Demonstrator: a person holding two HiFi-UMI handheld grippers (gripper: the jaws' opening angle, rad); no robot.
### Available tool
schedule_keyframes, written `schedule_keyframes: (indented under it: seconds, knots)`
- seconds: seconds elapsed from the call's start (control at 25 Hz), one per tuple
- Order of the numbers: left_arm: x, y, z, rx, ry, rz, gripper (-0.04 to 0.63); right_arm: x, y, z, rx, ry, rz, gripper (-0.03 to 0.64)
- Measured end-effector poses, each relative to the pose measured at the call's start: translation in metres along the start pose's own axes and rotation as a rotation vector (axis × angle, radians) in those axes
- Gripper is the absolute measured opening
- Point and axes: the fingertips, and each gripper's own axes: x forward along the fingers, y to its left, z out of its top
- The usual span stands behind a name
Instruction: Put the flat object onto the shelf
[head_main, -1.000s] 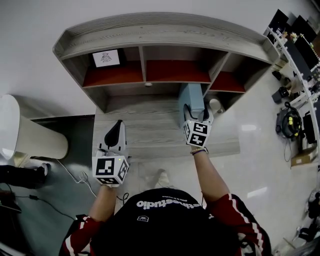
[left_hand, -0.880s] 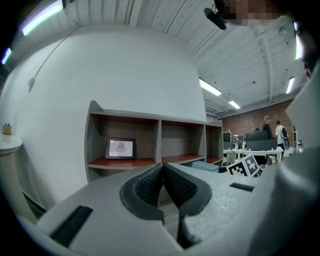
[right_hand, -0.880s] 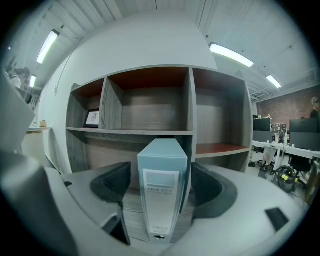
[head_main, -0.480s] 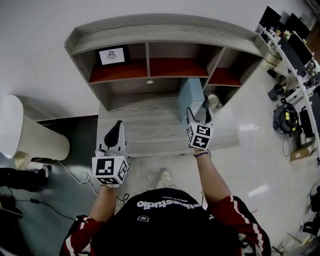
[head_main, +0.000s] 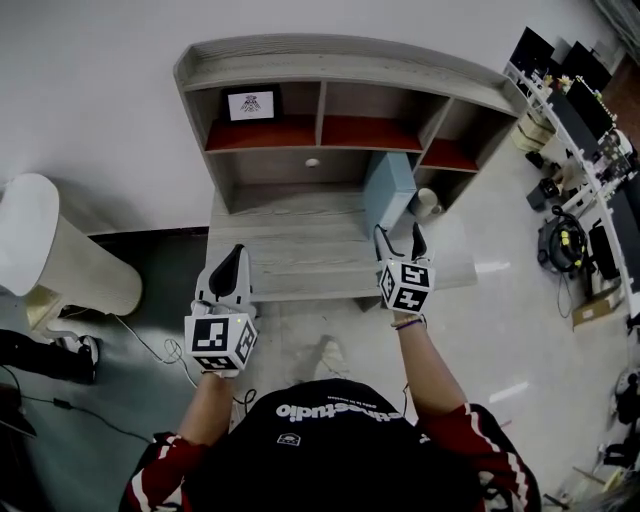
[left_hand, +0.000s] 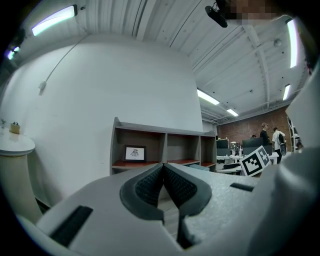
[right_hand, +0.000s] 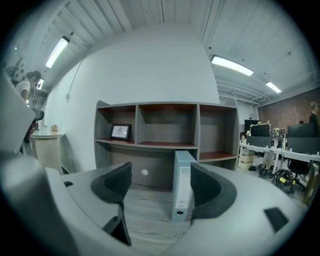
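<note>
Binder (head_main: 387, 190) stands upright on the desk (head_main: 290, 260), spine towards the person, far end at the shelf (head_main: 340, 60) below the divider between its middle and right compartments. It is not on the shelf yet. The spine carries a white label and a round finger hole low down; the print is too small to read.

Right gripper (head_main: 399, 235): jaws wide apart, holding nothing. In its own view the binder (right_hand: 183, 187) shows between the jaws but beyond them, no contact.

Left gripper (head_main: 237, 250): jaws pressed together at the tips (left_hand: 163, 166), nothing between them, held over the desk's front left edge.

The shelf's left compartment holds a small framed picture (head_main: 251, 104) leaning against the back wall. A white knob (head_main: 313, 162) sits on the panel under the middle compartment. A small white object (head_main: 428, 203) lies just right of the binder; can't tell what it is.

A round white stand (head_main: 60, 250) is left of the desk, and tables with monitors (head_main: 590, 90) are far right. The white print on the person's black shirt (head_main: 340, 440) is only partly legible.
</note>
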Motion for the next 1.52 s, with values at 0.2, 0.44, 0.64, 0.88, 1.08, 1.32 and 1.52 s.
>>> schedule_keyframes:
  seconds: [0.2,0.44,0.64,0.88,1.08,1.32,1.52]
  knots:
    - [-0.030,0.005,0.006,-0.010,-0.021,-0.014,0.006,-0.047,0.033,0.010,0.013,-0.007,0.049,0.360]
    - [-0.045,0.000,0.012,-0.020,-0.038,-0.031,0.006,-0.091,0.055,0.027,0.000,-0.030,0.091,0.354]
    - [-0.050,-0.017,0.023,-0.012,-0.058,-0.028,0.006,-0.120,0.050,0.045,0.012,-0.073,0.127,0.341]
    - [-0.048,-0.041,0.036,0.007,-0.067,-0.011,0.006,-0.146,0.024,0.065,0.037,-0.118,0.155,0.307]
    - [-0.045,-0.065,0.043,0.009,-0.071,-0.007,0.006,-0.162,-0.001,0.081,0.044,-0.159,0.170,0.251]
    - [-0.044,-0.084,0.047,0.023,-0.073,0.014,0.006,-0.175,-0.015,0.091,0.035,-0.196,0.200,0.198]
    - [-0.046,-0.092,0.050,0.032,-0.080,0.032,0.006,-0.177,-0.019,0.089,0.046,-0.198,0.223,0.169]
